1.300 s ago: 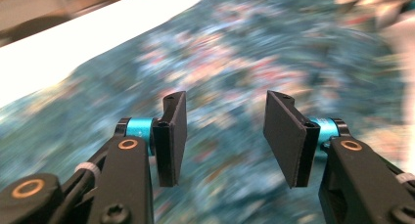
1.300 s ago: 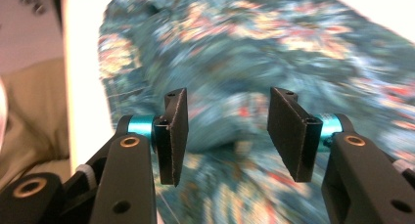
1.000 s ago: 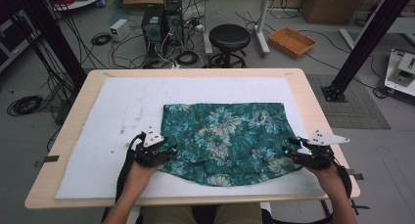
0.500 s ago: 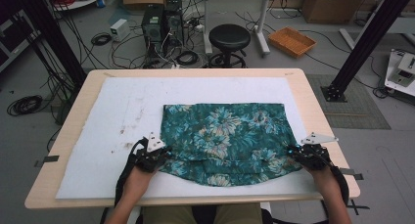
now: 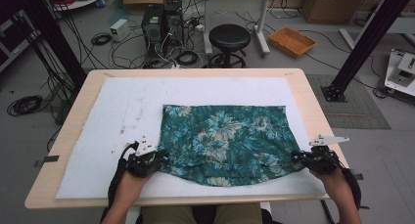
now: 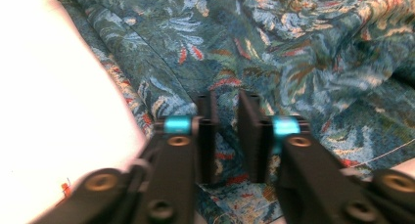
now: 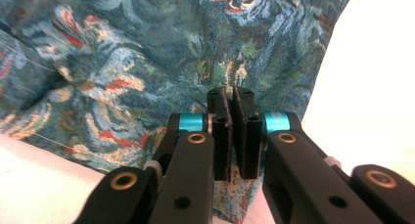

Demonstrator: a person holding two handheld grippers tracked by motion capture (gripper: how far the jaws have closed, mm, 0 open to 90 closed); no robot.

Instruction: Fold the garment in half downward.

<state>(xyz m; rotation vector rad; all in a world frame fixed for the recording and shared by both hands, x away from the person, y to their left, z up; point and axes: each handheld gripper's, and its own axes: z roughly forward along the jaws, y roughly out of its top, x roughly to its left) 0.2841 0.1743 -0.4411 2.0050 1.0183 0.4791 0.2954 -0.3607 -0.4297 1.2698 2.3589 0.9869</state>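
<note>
Left gripper jaws reopened slightly, floral cloth between them.

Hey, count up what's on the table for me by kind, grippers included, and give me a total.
Floral teal cloth: 1
White mat under it: 1
Grippers: 2, the left gripper at the cloth's near left corner and the right gripper at its near right corner
Total: 4
</note>
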